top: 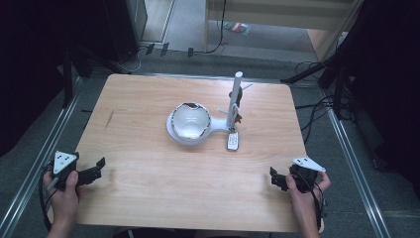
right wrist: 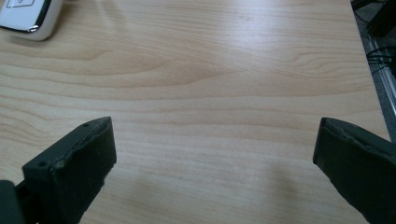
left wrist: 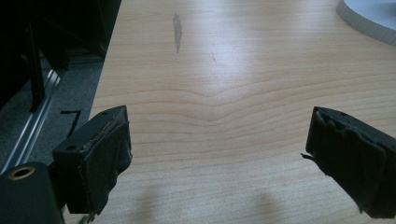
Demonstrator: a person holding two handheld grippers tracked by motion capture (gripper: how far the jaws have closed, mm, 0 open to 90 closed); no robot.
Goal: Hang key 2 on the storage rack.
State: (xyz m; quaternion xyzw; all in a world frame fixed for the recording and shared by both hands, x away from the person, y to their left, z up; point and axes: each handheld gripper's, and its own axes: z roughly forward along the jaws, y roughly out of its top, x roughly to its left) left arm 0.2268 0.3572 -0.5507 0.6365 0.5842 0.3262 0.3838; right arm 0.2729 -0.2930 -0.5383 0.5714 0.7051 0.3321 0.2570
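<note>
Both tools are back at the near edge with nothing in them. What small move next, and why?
Probably ease the right tool forward toward the small white remote. Both tools are open and empty, the left tool lies farther off, and bare wood lies between.

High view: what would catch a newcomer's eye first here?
A white desk lamp lies at the middle of the wooden table, its round shiny head facing up and its white post standing at its right. A small white remote lies just in front of the post. The left tool and right tool wait open at the near corners.
</note>
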